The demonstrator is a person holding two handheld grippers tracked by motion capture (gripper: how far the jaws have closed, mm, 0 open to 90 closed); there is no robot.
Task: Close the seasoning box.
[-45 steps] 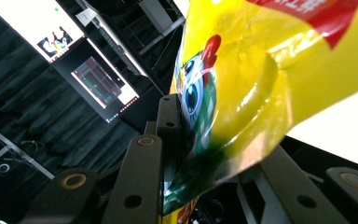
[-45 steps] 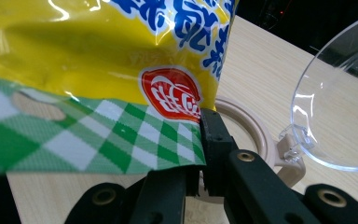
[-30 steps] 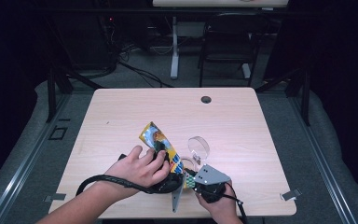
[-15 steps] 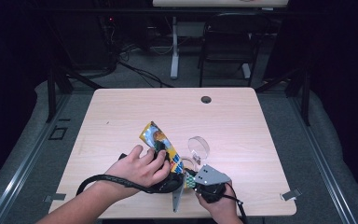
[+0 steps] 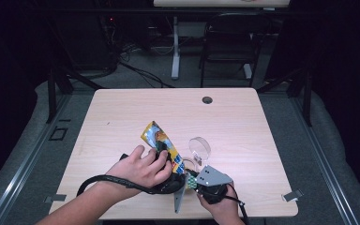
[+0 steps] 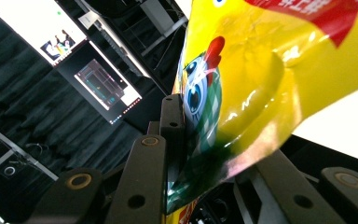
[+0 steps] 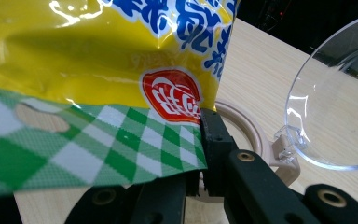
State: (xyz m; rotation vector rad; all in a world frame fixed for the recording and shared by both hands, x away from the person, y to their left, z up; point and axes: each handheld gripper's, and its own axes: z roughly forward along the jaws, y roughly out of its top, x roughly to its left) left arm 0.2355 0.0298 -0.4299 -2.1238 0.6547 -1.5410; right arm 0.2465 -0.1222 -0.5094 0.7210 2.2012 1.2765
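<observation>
At the near edge of the table (image 5: 122,112), both grippers hold one yellow snack bag (image 5: 161,140), which stands tilted up off the wood between the two hands. The left gripper (image 6: 205,154) is closed on the bag's bulging body; its jaws stay partly apart because the puffed foil fills the gap, and one pad lies flat against the printed face. The right gripper (image 7: 200,154) is clamped almost completely together on the flat green-checked seal strip at the bag's end, beside the hang hole. A clear lid (image 5: 200,147), hinged to a beige ring (image 7: 242,126), lies just right of the bag, near the right gripper.

The work looks like tearing or pulling the bag open at the seal. To do that well, the right grip should stay firmly on the strip, close to the edge, so the foil cannot slide out. The left grip should not squeeze harder, since crushing the body would break the contents or burst the bag sideways. The two hands should draw apart in opposite directions across the seal, not straight along it, so that the tear starts at one spot and runs. Keeping the bag's mouth raised should keep the contents inside, and the motion should stay clear of the lid, which could be knocked.
</observation>
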